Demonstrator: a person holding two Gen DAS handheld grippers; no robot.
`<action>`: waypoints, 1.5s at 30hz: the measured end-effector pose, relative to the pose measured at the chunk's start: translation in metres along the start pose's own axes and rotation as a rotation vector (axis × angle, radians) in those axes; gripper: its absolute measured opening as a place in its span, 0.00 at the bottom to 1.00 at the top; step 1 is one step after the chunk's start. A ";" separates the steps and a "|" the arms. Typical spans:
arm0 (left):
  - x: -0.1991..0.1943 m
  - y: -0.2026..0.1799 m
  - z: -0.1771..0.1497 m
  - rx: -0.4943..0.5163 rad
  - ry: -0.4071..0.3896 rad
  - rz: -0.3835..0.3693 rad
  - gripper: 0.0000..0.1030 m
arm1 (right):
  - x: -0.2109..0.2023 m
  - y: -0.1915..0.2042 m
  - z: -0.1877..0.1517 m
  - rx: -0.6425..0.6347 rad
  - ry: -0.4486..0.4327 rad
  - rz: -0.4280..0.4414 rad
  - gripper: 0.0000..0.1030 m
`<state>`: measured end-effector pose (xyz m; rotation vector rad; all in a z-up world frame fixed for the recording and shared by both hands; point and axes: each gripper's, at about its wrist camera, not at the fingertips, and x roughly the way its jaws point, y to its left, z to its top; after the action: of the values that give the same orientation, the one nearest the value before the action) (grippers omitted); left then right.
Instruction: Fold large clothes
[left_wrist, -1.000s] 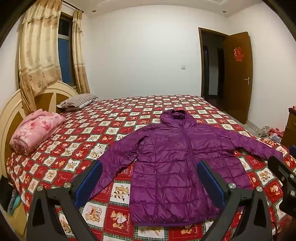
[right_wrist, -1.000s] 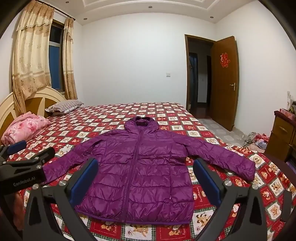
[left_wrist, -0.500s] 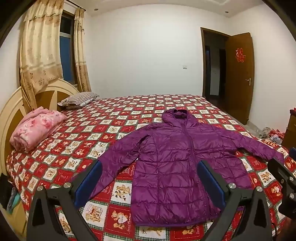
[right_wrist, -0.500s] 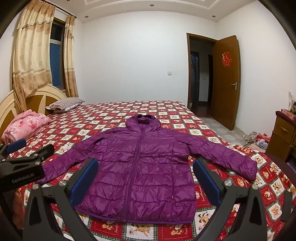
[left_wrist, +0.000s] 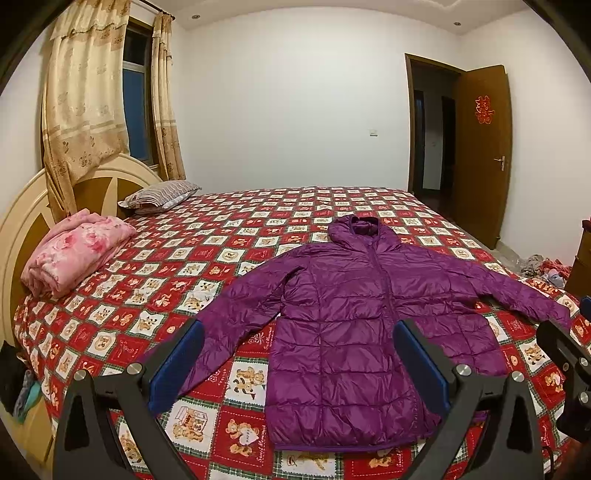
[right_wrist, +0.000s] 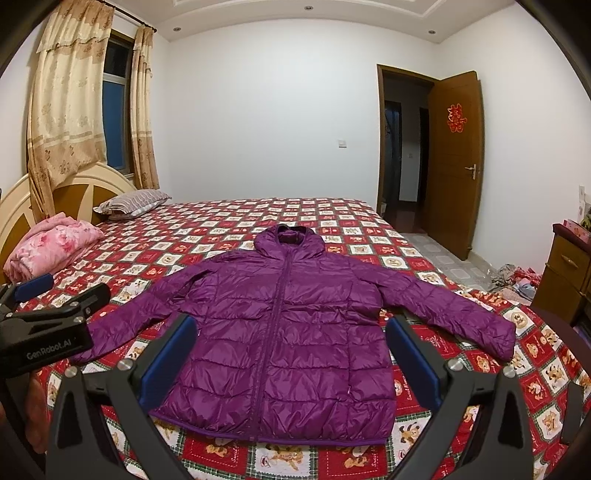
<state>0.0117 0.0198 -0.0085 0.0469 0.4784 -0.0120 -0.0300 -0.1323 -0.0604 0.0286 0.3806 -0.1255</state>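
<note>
Folding has not begun: the purple jacket (right_wrist: 280, 332) lies flat, zipped and face up on the bed (right_wrist: 221, 221), sleeves spread wide. Working left to right, the left claw (left_wrist: 297, 363) hovers with fingers apart above the left sleeve (left_wrist: 229, 325), so pinch its cuff first and sweep it across the chest; the right claw (right_wrist: 291, 354), also apart and empty, should mirror that with the right sleeve (right_wrist: 465, 317).

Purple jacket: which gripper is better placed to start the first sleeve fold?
Left, probably. The left gripper hangs open with a sleeve end by its pad; the right gripper frames the purple jacket body, its sleeve farther off.
</note>
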 end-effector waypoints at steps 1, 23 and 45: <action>0.000 0.000 0.000 -0.001 0.001 -0.001 0.99 | 0.000 0.000 0.000 0.001 0.001 0.000 1.00; 0.002 0.001 -0.004 -0.006 0.007 0.002 0.99 | 0.003 0.003 -0.003 -0.001 0.014 0.001 1.00; 0.007 0.005 -0.007 -0.013 0.012 0.004 0.99 | 0.006 0.004 -0.007 -0.003 0.030 0.003 1.00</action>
<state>0.0142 0.0254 -0.0178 0.0355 0.4906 -0.0049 -0.0269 -0.1285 -0.0693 0.0285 0.4111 -0.1215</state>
